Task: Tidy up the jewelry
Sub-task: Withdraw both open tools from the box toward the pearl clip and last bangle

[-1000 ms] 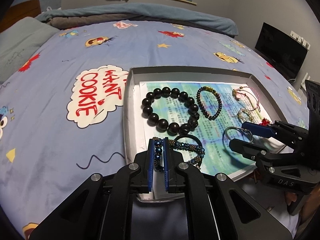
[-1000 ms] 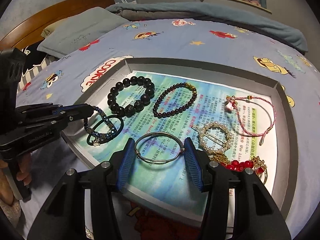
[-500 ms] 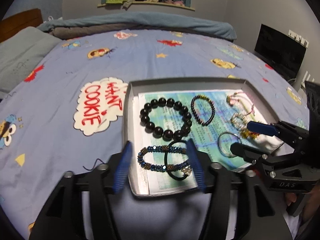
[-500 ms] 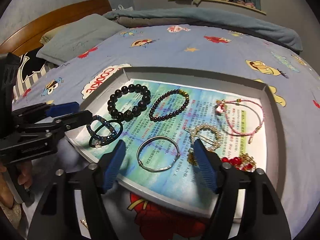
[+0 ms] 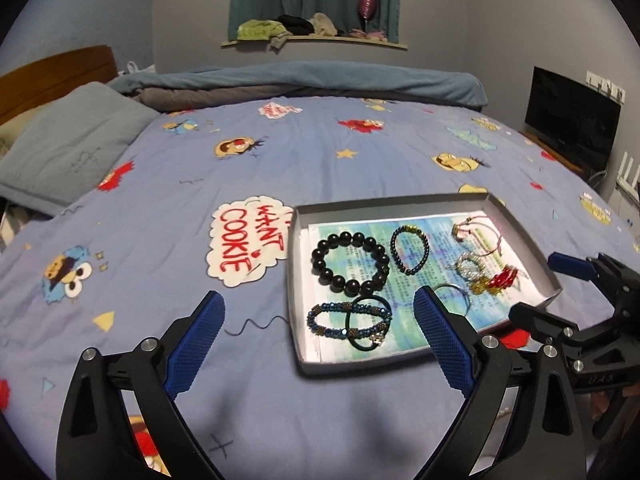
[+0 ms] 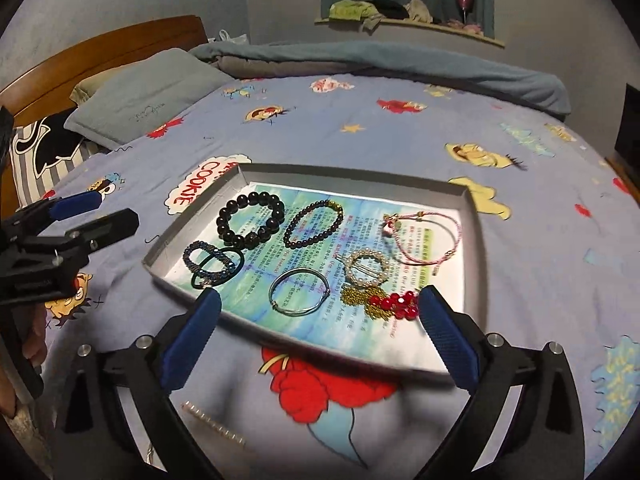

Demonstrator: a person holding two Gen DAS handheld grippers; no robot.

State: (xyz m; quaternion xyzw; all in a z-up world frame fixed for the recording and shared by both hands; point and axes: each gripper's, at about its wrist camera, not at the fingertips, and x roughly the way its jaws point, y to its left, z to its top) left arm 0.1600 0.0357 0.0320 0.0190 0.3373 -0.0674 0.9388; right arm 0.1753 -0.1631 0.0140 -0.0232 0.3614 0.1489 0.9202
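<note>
- Both claws, left gripper (image 5: 316, 336) and right gripper (image 6: 318, 330), have lifted back from the tray (image 6: 474, 240); jaws have just been opening, now spread wide, nothing between them.
- Blue beaded bracelet (image 5: 347, 320): released, lying in the tray's near-left corner, overlapping the black hair tie (image 5: 370, 322). Risk: the pair snagging together if either is picked up again.
- Silver bangle (image 6: 299, 291): flat on the printed paper liner (image 6: 304, 320), near the gold-and-red tassel piece (image 6: 380, 300). Risk: tangling.
- Pearl strand (image 6: 214, 424): on the bedspread (image 6: 360, 120), outside the tray; likely overlooked.
- Soft bedding: tray may tip if pressed.
</note>
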